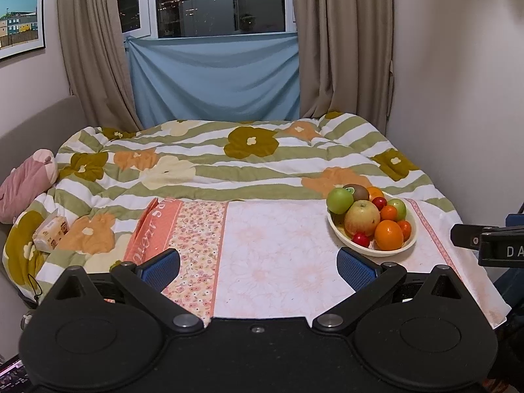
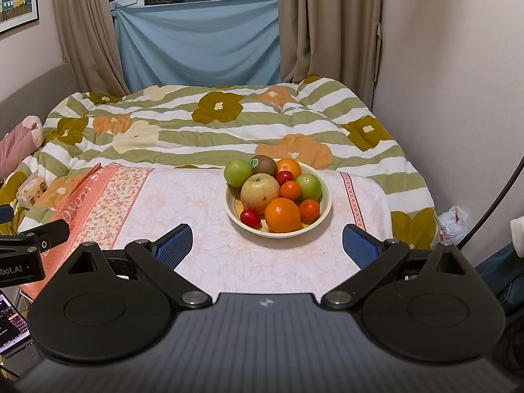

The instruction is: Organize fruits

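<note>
A cream bowl (image 2: 326, 203) of fruit stands on the pink floral cloth (image 2: 183, 206) over the desk, with the bed's striped quilt (image 2: 249, 131) behind it. Left gripper (image 1: 258, 265) and right gripper (image 2: 267, 242) both spread wide, holding nothing, short of the bowl. Right wrist view: bowl central, showing a large orange (image 2: 282, 214), yellow apple (image 2: 259, 193), kiwi (image 2: 264, 165) and two green apples. Left wrist view: the same bowl (image 1: 411, 244) lies far right; a tissue packet (image 1: 50, 232) on the quilt shows more clearly here.
</note>
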Available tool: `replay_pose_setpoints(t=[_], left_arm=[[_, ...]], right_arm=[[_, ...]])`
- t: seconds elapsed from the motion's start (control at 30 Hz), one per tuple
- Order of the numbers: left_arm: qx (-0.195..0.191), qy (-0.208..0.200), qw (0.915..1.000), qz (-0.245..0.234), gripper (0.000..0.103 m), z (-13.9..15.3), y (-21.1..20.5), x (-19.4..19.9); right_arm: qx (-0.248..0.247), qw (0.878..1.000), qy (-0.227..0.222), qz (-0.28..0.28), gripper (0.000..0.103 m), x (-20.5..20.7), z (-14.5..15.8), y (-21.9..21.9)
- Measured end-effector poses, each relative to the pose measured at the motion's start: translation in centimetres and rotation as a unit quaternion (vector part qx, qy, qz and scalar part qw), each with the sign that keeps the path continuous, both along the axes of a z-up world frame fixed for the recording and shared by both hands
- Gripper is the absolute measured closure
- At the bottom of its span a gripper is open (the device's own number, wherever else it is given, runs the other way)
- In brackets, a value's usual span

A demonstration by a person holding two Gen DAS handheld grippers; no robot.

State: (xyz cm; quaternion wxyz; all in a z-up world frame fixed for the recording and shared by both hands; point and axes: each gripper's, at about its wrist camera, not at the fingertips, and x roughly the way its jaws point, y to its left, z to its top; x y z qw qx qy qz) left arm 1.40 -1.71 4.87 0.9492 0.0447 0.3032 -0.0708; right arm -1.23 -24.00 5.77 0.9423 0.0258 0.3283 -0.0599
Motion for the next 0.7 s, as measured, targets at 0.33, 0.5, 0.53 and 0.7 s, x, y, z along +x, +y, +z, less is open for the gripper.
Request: replay_pose_setpoints(t=[0.33, 0.5, 0.53, 0.7], left_arm=[[-0.006, -0.005, 1.0, 0.0, 0.0, 0.17, 0.02, -0.18], [-0.014, 0.003, 0.9999, 0.007, 0.0, -0.05, 0.24, -0.02], [-0.018, 0.004, 0.9998, 0.007, 0.0, -0.1, 0.33, 0.01], [-0.026, 0.006, 0.9996, 0.01, 0.0, -0.19, 0.52, 0.2]], right_arm=[[0.001, 1.0, -0.001, 0.002, 0.0, -0.37, -0.37, 0.4], [0.001, 1.0, 0.0, 0.002, 0.0, -0.37, -0.4, 0.36], [0.001, 1.0, 0.0, 0.002, 0.0, -0.41, -0.42, 0.39], [0.002, 1.0, 0.001, 0.001, 0.0, -0.38, -0.46, 0.35]])
